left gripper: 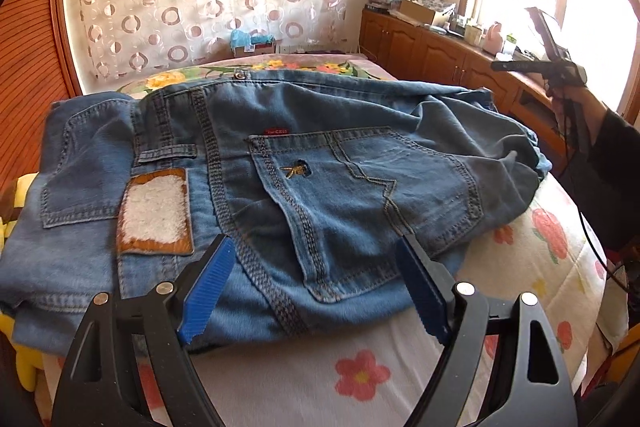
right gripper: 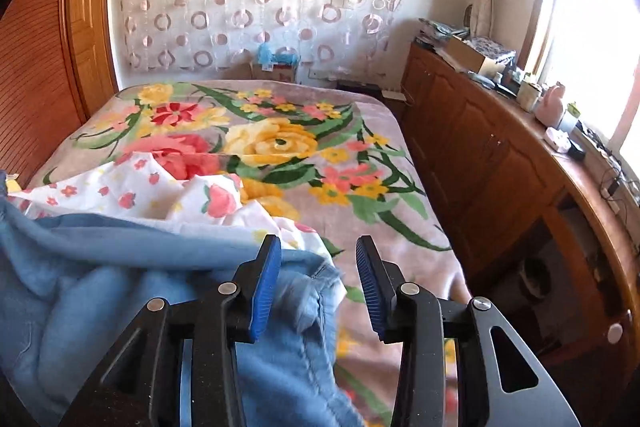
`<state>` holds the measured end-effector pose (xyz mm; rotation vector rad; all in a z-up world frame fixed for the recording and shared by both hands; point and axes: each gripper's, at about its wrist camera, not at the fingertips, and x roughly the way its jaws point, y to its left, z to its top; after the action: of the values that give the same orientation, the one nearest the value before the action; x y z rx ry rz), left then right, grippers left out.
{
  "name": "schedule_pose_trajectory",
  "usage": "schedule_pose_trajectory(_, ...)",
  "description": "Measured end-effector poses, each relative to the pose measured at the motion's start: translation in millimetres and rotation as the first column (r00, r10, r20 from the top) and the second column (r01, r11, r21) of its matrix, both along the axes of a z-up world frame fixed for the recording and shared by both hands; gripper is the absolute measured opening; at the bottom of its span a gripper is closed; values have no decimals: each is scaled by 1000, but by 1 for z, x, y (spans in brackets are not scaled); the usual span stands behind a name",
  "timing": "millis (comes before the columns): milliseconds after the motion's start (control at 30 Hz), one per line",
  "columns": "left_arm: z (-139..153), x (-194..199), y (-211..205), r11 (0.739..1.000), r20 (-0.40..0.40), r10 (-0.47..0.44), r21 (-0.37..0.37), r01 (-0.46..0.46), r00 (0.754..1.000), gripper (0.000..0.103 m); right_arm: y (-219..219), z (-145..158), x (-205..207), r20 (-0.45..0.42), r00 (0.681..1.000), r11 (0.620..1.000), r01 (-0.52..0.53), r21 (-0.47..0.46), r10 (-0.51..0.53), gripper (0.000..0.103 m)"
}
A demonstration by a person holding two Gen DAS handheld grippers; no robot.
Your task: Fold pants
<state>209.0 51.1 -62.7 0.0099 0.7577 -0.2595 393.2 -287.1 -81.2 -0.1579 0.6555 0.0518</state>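
Note:
Blue jeans (left gripper: 320,167) lie bunched and folded across the bed, back side up, showing a back pocket and a brown-edged waist label (left gripper: 154,215). My left gripper (left gripper: 314,241) hovers over their near edge, its blue pads wide apart with nothing pinched between them. In the right wrist view, pale denim (right gripper: 120,287) fills the lower left. A blurred hem lies below and between the parted pads of my right gripper (right gripper: 317,241), which do not press on it. At the right of the left wrist view, a dark sleeve (left gripper: 600,155) holds the other device above the bed's edge.
The bed carries a white flowered sheet (left gripper: 360,367) over a big floral blanket (right gripper: 280,147). A low wooden cabinet (right gripper: 480,155) with boxes and bottles on top runs along the right under a bright window. A wooden door (right gripper: 40,67) stands left, and something yellow (left gripper: 24,363) lies at the bed's left edge.

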Motion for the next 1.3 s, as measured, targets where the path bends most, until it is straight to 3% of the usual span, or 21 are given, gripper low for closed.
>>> schedule_pose_trajectory(167,5,-12,4,1000,15,9,-13,-9,1000,84,-3,-1,-44,9,999,999,-38,21,38,41)
schedule_pose_trajectory(333,12,-25,8,999,40,17,-29,-16,999,84,-6,-3,-97,28,997,995,-80,60,78,59)
schedule_pose_trajectory(633,16,-54,7,999,69,19,-27,-17,997,84,-11,-16,-155,27,992,986,-126,106,124,60)
schedule_pose_trajectory(1033,10,-82,24,997,65,71,-37,-68,995,84,-41,-38,-183,-20,995,983,-93,158,98,60)
schedule_pose_trajectory(1267,0,-77,32,996,44,88,-24,-87,995,84,-47,-50,-156,-57,994,968,-75,240,91,59)
schedule_pose_trajectory(1300,-1,-76,33,996,41,90,-23,-89,995,84,-47,-50,-149,-59,994,966,-74,248,92,55)
